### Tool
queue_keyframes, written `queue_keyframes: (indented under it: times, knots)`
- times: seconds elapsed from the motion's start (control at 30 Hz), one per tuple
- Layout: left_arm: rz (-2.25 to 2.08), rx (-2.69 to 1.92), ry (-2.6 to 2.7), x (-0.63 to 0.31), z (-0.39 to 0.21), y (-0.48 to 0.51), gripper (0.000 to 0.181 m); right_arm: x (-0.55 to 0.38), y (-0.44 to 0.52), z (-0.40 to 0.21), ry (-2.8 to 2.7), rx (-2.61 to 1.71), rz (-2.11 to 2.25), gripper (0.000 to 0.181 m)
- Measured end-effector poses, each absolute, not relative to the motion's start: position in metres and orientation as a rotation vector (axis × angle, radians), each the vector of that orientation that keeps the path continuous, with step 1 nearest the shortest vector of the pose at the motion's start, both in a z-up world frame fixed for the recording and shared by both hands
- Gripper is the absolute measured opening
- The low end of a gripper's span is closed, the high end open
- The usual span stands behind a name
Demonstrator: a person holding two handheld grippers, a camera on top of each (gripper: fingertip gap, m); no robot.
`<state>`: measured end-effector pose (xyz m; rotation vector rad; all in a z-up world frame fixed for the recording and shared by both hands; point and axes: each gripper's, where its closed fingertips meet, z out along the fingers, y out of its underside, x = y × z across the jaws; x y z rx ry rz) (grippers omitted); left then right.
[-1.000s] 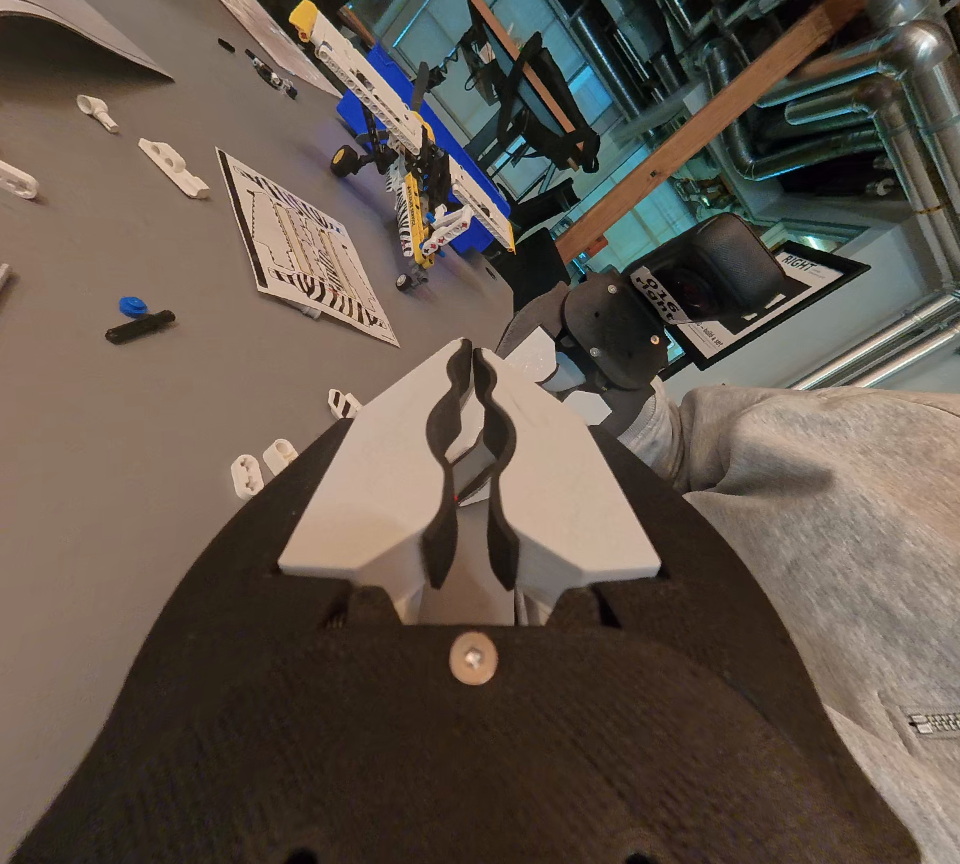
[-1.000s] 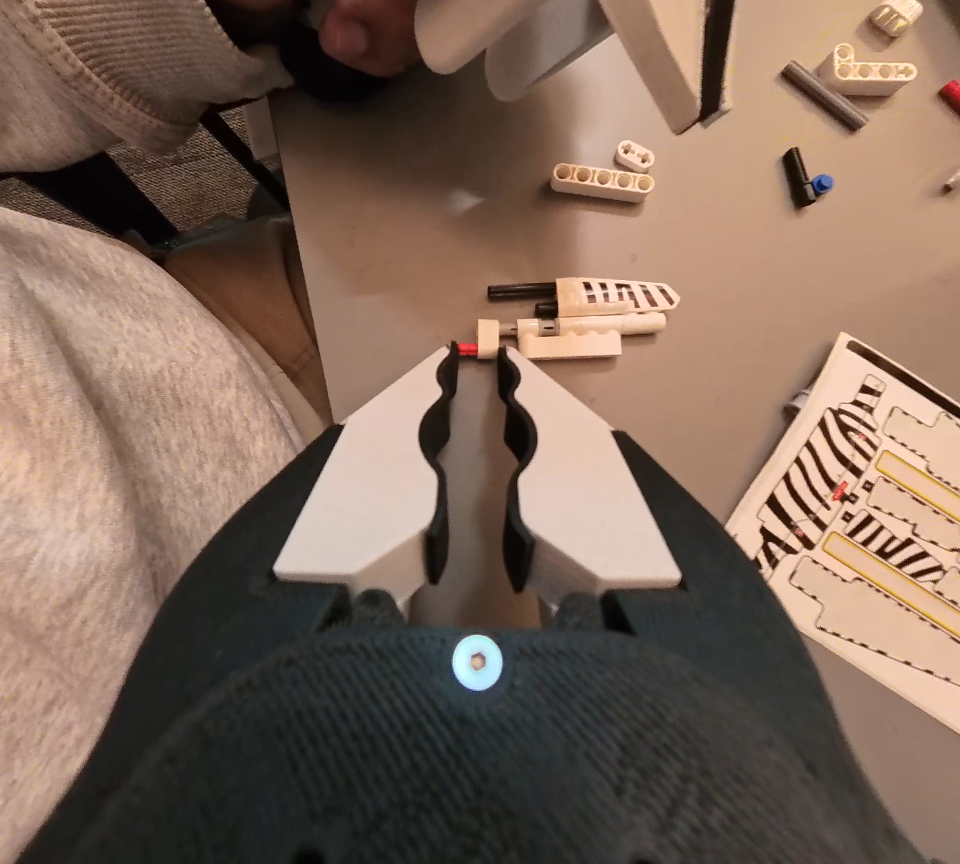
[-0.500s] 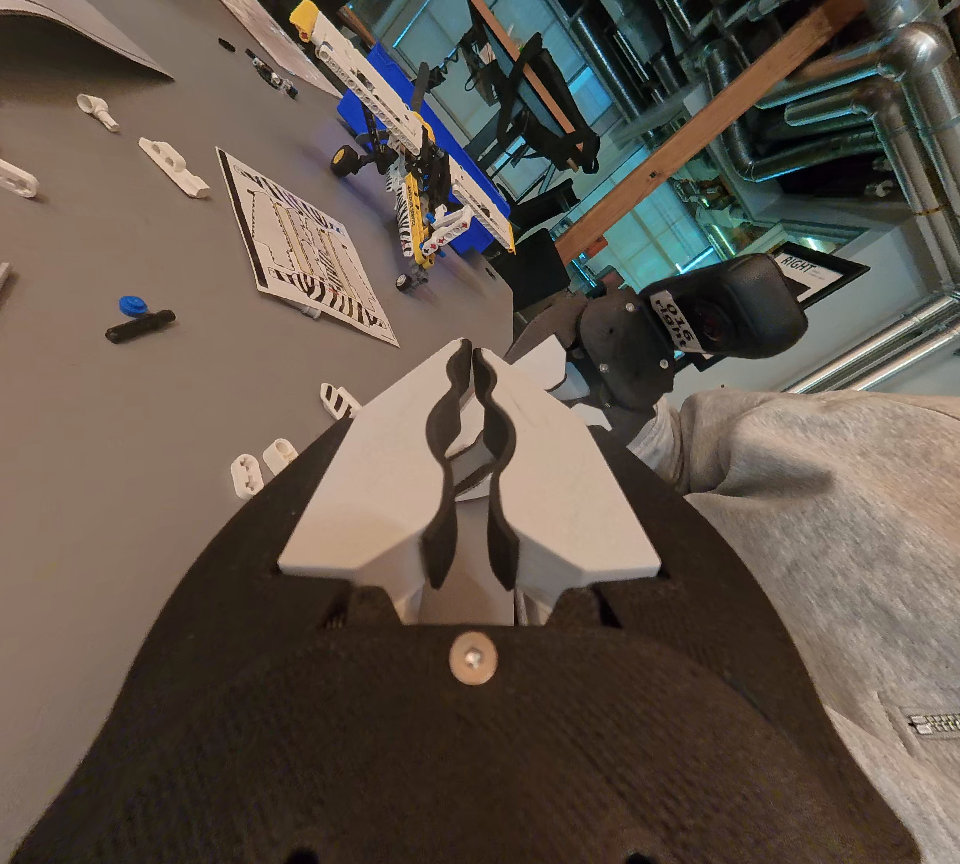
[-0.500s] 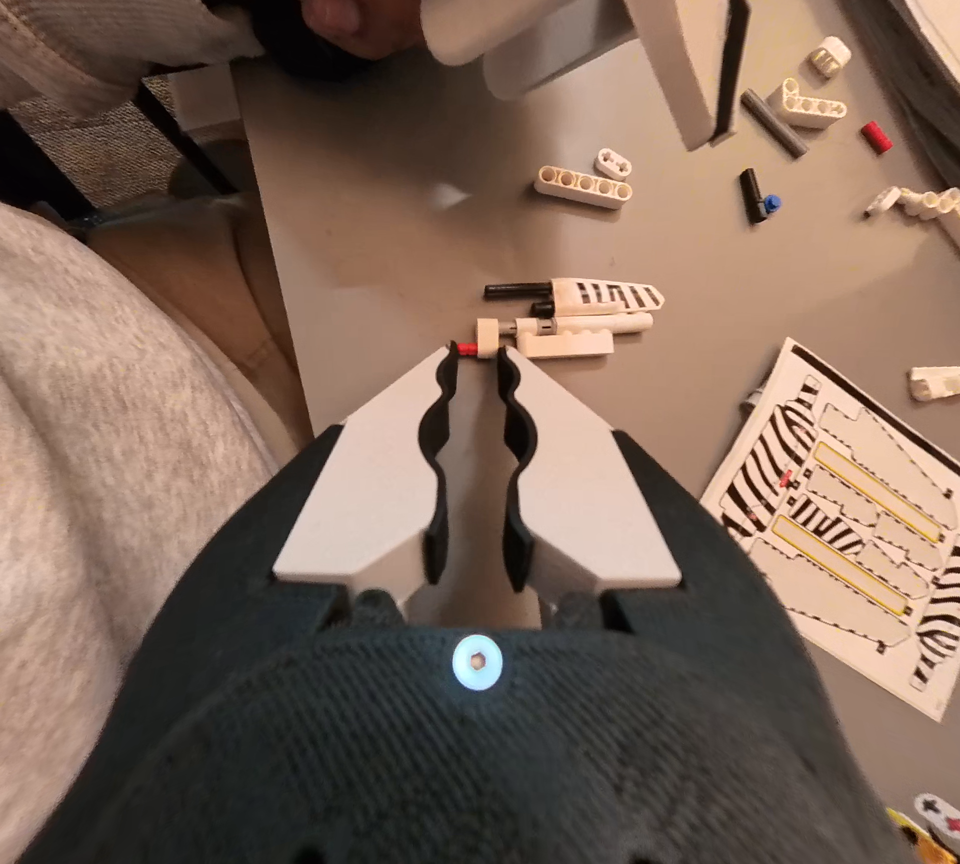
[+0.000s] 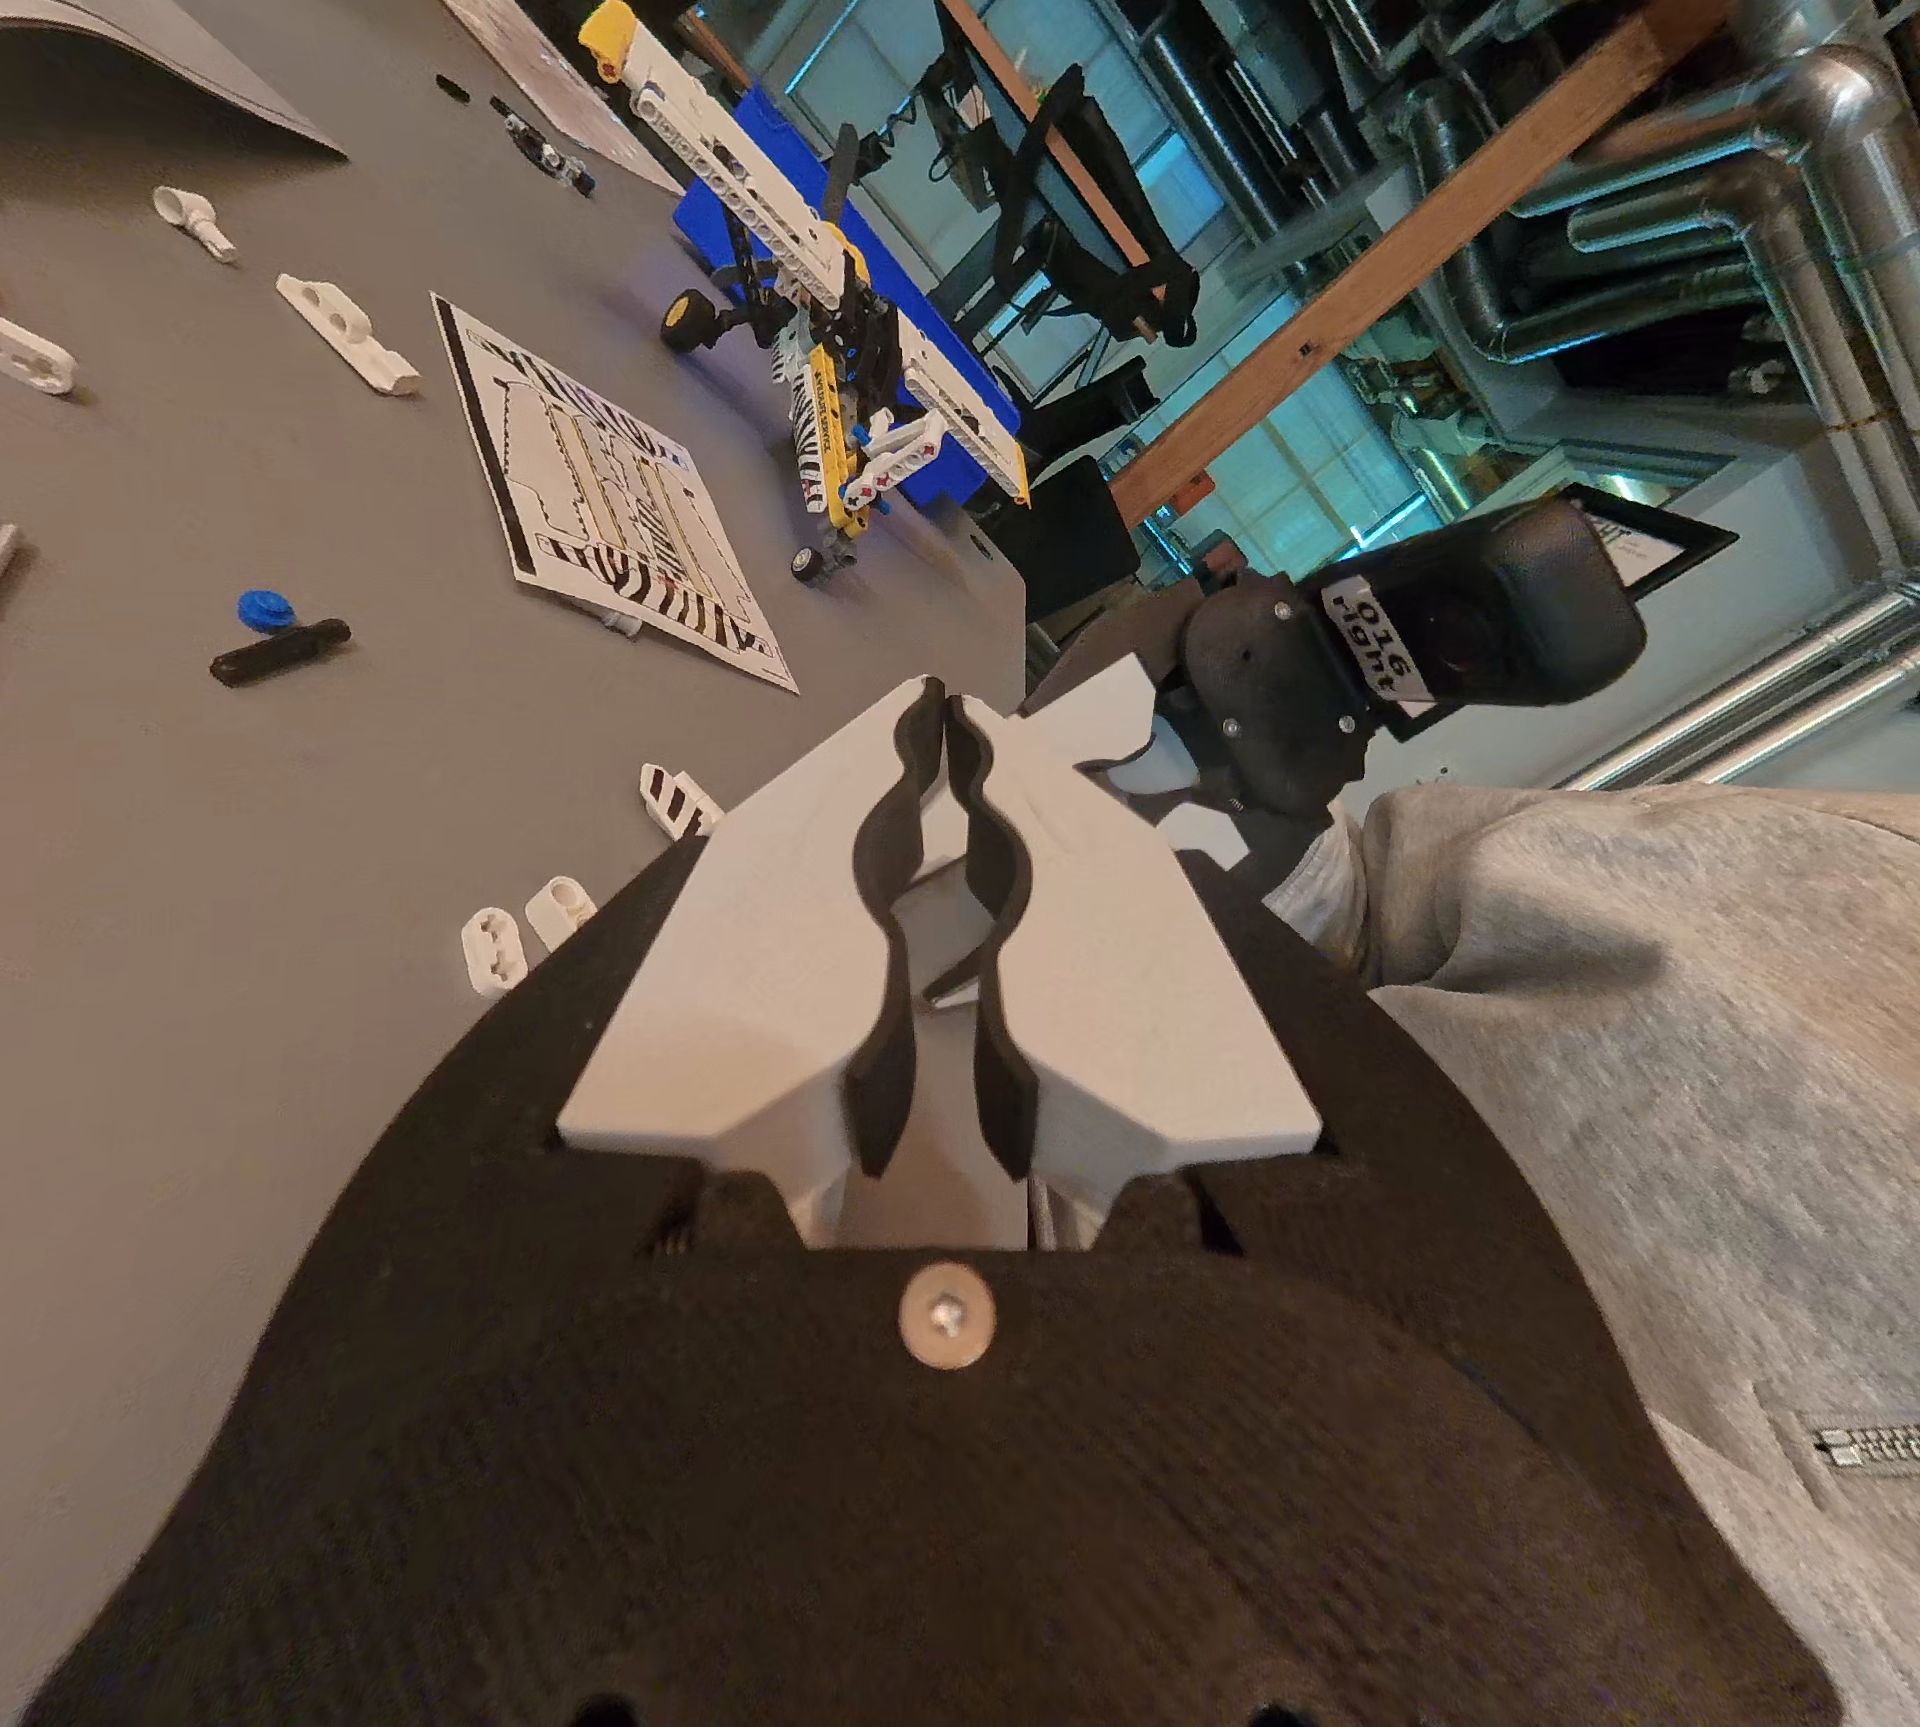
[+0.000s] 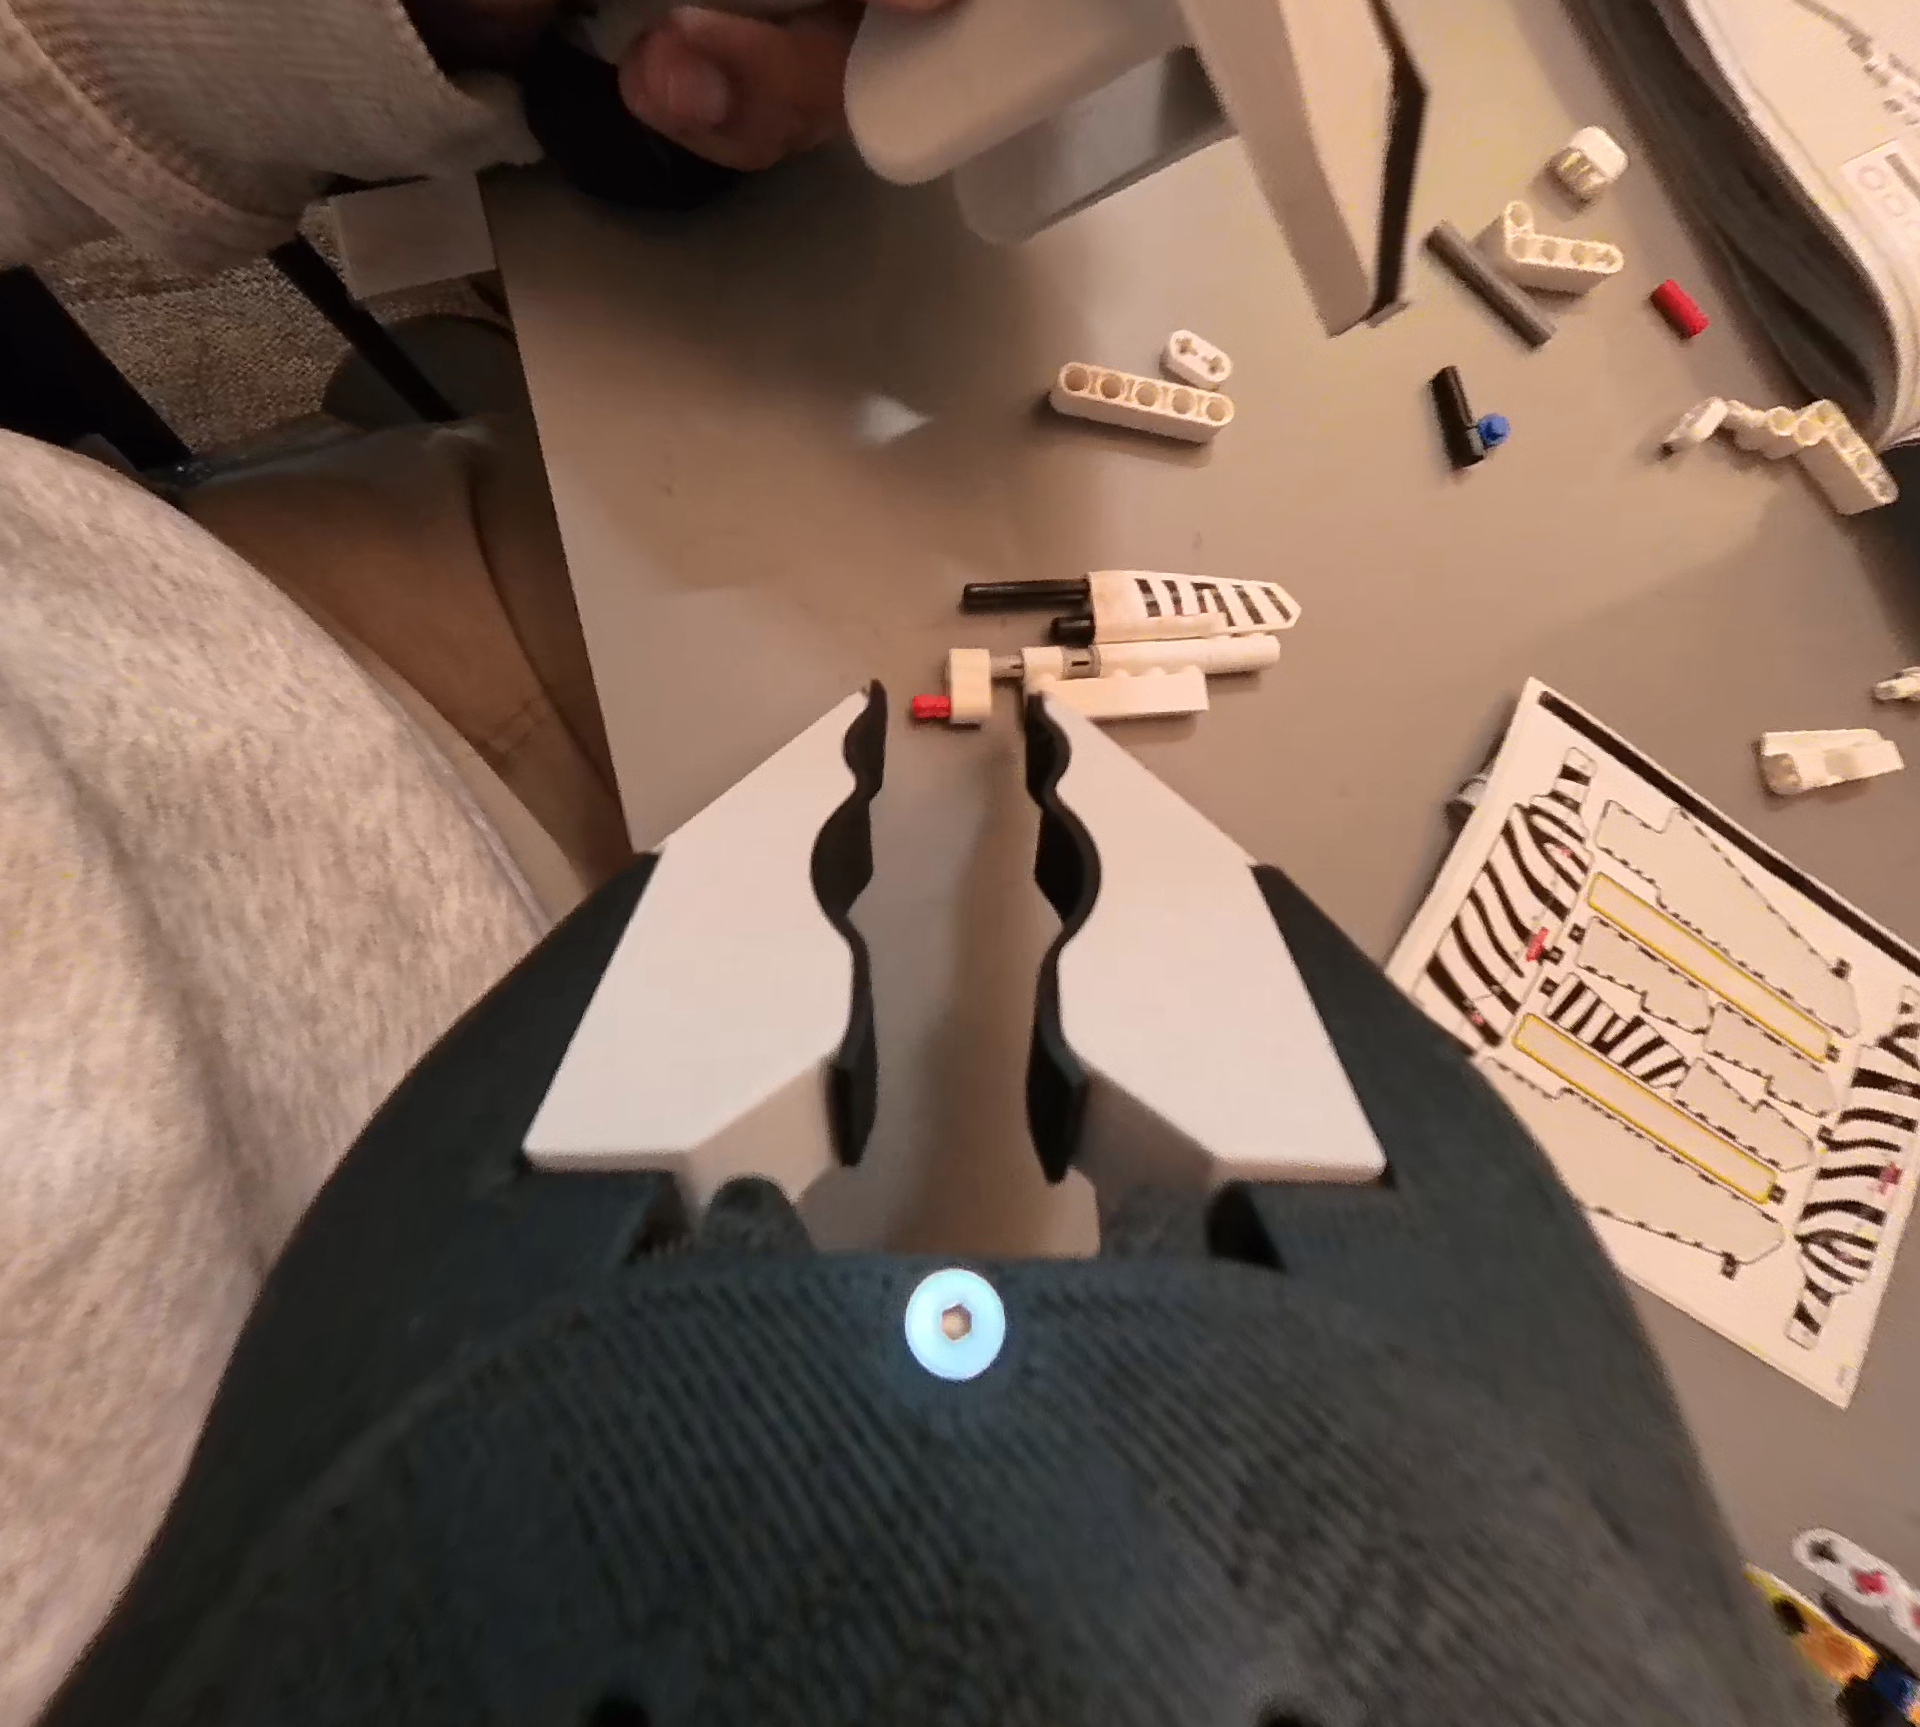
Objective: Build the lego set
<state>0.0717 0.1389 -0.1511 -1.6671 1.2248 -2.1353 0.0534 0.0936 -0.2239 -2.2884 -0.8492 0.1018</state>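
Note:
A small white sub-assembly (image 6: 1132,654) with a zebra-striped panel, black pins and a red pin (image 6: 928,707) at its near end lies on the grey table (image 6: 748,493). My right gripper (image 6: 954,709) is open, its tips on either side of the red pin end and holding nothing. My left gripper (image 5: 940,703) is shut and empty above the table's near edge. It also shows at the top of the right wrist view (image 6: 1299,77), held by a hand. The partly built yellow, white and black model (image 5: 831,347) stands far off by a blue box (image 5: 940,420).
A zebra sticker sheet (image 6: 1683,1033) lies to the right. Loose white beams (image 6: 1143,399), a black pin with a blue piece (image 6: 1465,428), a grey axle (image 6: 1486,285) and a red piece (image 6: 1678,308) are scattered beyond. Instruction booklets (image 6: 1787,67) lie at the far right. The person's grey-clothed lap (image 6: 208,846) is left of the table edge. The left gripper's tips are roughly 9 centimetres from the right gripper's. Left tips and right tips are each some 15 centimetres from the grey axle (image 6: 1486,285).
My right gripper's jaws have spread apart around the red pin end of the sub-assembly, which stays on the table. The left gripper has stayed shut.

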Motion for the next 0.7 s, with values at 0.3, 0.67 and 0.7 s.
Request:
queue_keyframes:
  times: [0.3, 0.67, 0.7]
  knots:
    - [-2.137, -1.667, 1.223, 0.072, -0.151, 0.139, 0.000, 0.053, 0.104, -0.222, -0.802, -2.308, 0.225, 0.028]
    - [-2.146, -1.667, 1.219, 0.071, -0.151, 0.139, 0.000, 0.061, 0.107, -0.226, -0.801, -2.331, 0.177, 0.031]
    - [-2.145, -1.667, 1.219, 0.072, -0.151, 0.139, 0.000, 0.062, 0.107, -0.227, -0.800, -2.336, 0.175, 0.033]
